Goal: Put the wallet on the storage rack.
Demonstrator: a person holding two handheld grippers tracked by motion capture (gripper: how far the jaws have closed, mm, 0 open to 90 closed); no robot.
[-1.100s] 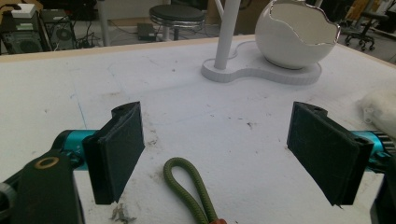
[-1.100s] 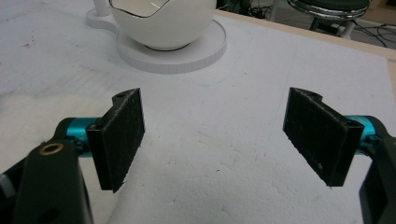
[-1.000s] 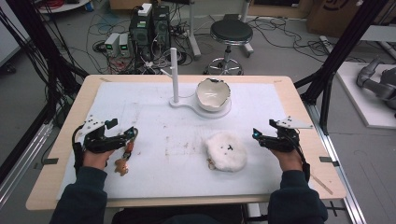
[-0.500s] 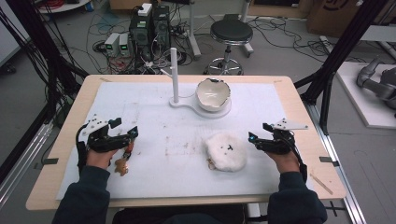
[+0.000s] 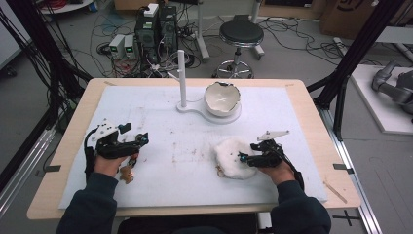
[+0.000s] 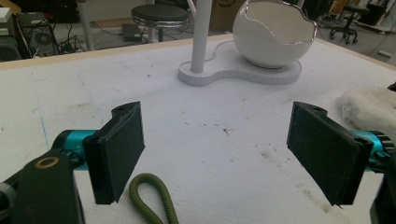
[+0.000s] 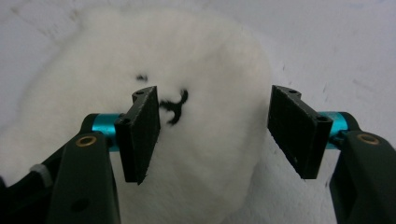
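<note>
The right gripper point(image 7: 212, 135) had its jaws spread wide, empty, poised over the white plush toy point(image 7: 154, 116) directly ahead and beneath them. The toy looked soft, light and squashy; pinching a thick fold of its fur near the edge should hold. The left gripper point(image 6: 219, 154), well apart, also gaped empty above an olive cord loop point(image 6: 152, 198).

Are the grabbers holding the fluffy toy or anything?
No, nothing is held. The right gripper is open over the fluffy toy, jaws apart around it. The left gripper is open over bare table.
</note>
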